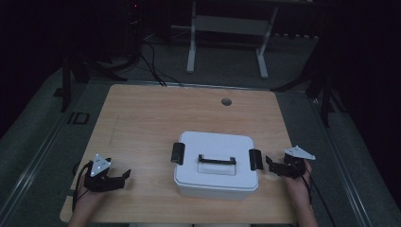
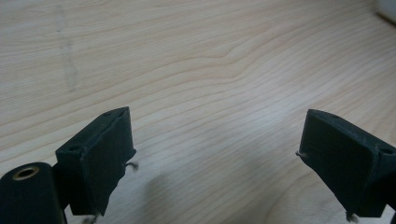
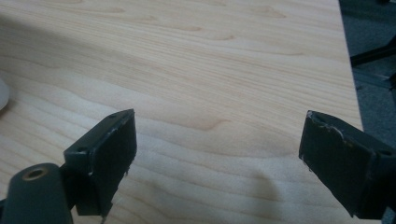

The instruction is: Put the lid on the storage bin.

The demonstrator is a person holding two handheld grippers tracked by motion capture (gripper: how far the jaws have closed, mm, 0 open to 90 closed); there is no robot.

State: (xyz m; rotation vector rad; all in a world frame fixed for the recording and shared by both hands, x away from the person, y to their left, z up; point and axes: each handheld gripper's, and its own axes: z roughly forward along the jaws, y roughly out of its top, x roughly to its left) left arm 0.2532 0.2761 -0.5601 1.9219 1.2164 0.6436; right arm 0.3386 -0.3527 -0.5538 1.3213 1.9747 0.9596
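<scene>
**White box waits between two spread grippers**

A white box [image 1: 216,165] with black latches and a black handle [image 1: 217,160] sits on the wooden worktop [image 1: 142,118]. The right gripper [image 1: 273,166] rests just beside its latch, the left gripper [image 1: 124,177] well apart; both jaws stand spread, pinching nothing.

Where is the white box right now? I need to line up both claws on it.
In the high view, the white box sits near the table's front edge, slightly right of centre, between the left claw and right claw.
</scene>
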